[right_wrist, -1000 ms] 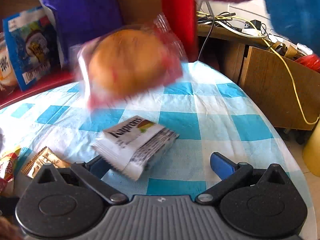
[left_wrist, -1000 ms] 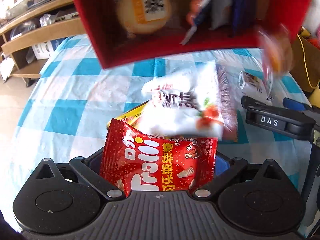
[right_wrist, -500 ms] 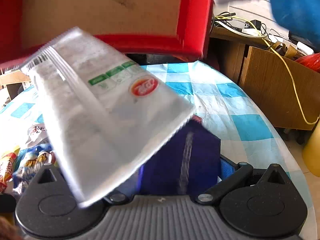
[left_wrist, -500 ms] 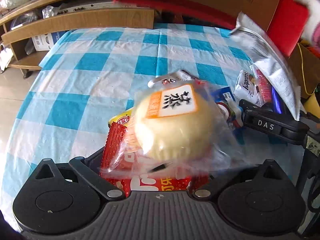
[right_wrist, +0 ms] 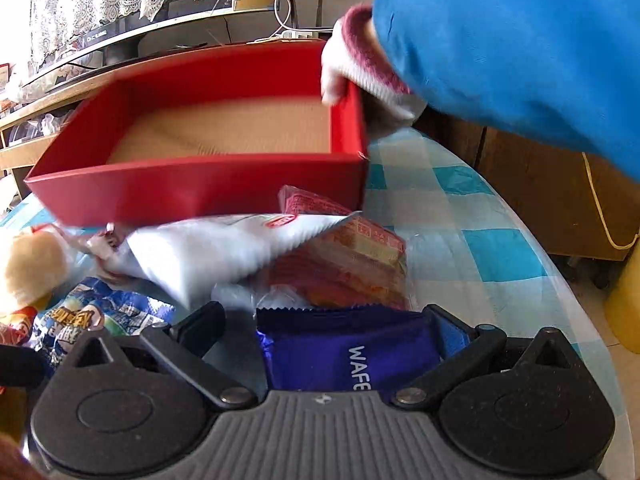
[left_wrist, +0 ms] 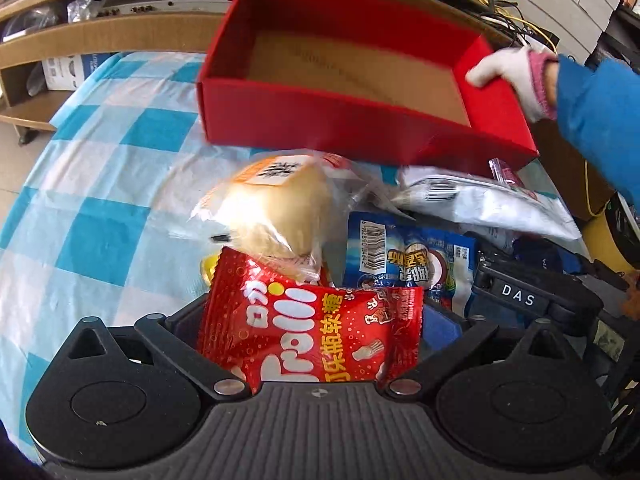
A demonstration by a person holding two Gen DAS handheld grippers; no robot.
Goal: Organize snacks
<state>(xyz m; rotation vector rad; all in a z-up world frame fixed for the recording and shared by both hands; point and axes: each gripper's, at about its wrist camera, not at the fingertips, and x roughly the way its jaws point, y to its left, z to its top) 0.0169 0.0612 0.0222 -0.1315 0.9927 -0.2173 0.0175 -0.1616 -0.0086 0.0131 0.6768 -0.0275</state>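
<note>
A red box [left_wrist: 360, 120] with a bare cardboard floor is held over the table's far side by a gloved hand [left_wrist: 516, 76]; it also shows in the right wrist view [right_wrist: 200, 192]. Snacks lie piled in front of both grippers: a wrapped bun [left_wrist: 276, 208], a red Trolli bag [left_wrist: 316, 340], a blue bag [left_wrist: 408, 260], a white bag [left_wrist: 488, 204], a purple wafer pack [right_wrist: 352, 352] and red-orange packs [right_wrist: 352, 256]. My left gripper [left_wrist: 316, 320] is open with the Trolli bag lying between its jaws. My right gripper [right_wrist: 332, 320] is open with the wafer pack between its jaws.
The table wears a blue-and-white checked cloth [left_wrist: 100, 200]. A blue-sleeved arm [right_wrist: 520, 60] reaches in from the right. Wooden shelves [left_wrist: 60, 40] stand behind the table, a wooden cabinet [right_wrist: 540, 200] to its right. The right gripper's body [left_wrist: 520, 300] lies at the left view's right edge.
The red box was tipped over the table and the snacks fell out onto the pile. It is now turned upright, emptied and held by the gloved hand. Neither gripper has moved.
</note>
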